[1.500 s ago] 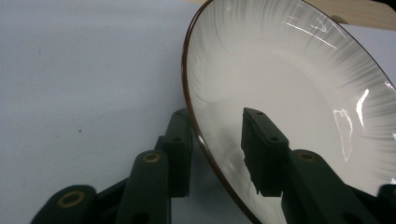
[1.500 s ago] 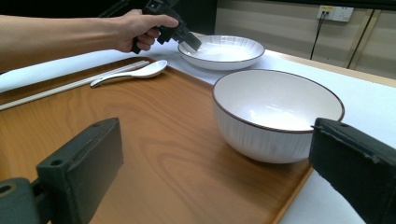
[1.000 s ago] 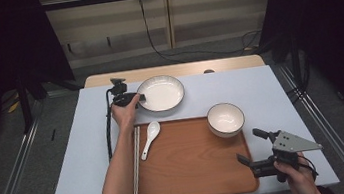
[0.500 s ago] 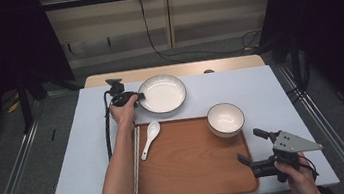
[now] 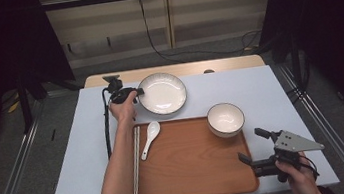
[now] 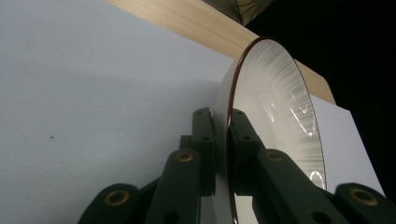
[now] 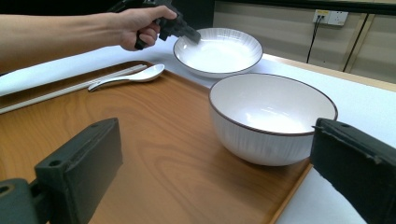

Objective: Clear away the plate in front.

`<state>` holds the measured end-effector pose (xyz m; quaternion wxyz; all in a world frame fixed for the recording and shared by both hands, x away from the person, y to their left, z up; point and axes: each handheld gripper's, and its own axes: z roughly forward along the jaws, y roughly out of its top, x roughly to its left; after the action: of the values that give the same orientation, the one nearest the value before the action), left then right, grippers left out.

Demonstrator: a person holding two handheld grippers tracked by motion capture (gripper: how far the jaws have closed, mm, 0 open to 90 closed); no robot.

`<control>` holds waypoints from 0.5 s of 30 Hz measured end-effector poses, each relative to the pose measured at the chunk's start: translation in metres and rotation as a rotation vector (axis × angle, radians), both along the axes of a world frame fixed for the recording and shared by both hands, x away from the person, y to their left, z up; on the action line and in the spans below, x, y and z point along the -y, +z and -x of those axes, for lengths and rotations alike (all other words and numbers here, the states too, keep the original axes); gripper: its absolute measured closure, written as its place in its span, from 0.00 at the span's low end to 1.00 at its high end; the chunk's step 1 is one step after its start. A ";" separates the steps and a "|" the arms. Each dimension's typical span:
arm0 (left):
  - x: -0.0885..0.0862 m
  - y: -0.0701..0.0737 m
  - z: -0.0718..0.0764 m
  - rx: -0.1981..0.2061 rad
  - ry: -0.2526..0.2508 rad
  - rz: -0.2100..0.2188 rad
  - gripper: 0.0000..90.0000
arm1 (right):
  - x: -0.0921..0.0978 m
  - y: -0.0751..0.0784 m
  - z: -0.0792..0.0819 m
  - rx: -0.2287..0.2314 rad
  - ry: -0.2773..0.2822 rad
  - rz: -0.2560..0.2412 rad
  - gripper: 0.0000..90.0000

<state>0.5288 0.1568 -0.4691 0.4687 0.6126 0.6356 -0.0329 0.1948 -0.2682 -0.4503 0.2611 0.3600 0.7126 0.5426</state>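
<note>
High view shows your left claw (image 5: pixel 135 92) clenched on the left rim of the white plate (image 5: pixel 163 93) on the bench beyond the tray (image 5: pixel 194 164), so next, probably, carry it level onto the tray while your right claw (image 5: pixel 253 147) waits, released.

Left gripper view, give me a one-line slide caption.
Left tool clamped on the rim of a white ribbed plate above the pale table.
</note>
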 end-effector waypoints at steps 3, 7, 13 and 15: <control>-0.003 0.003 0.001 0.004 0.019 -0.007 0.92 | 0.000 0.000 0.000 0.001 -0.002 -0.001 0.03; -0.005 0.007 0.002 0.019 0.008 0.001 0.91 | 0.000 0.000 0.000 -0.001 0.001 0.001 0.03; -0.004 0.013 0.005 0.038 0.012 -0.017 0.91 | 0.000 0.000 -0.001 -0.006 0.005 -0.010 0.03; -0.004 0.014 0.006 0.037 0.004 -0.019 0.91 | 0.000 0.000 -0.001 -0.004 0.005 -0.006 0.03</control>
<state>0.5227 0.1610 -0.4548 0.4747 0.6162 0.6282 -0.0147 0.1956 -0.2685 -0.4505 0.2573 0.3600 0.7123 0.5448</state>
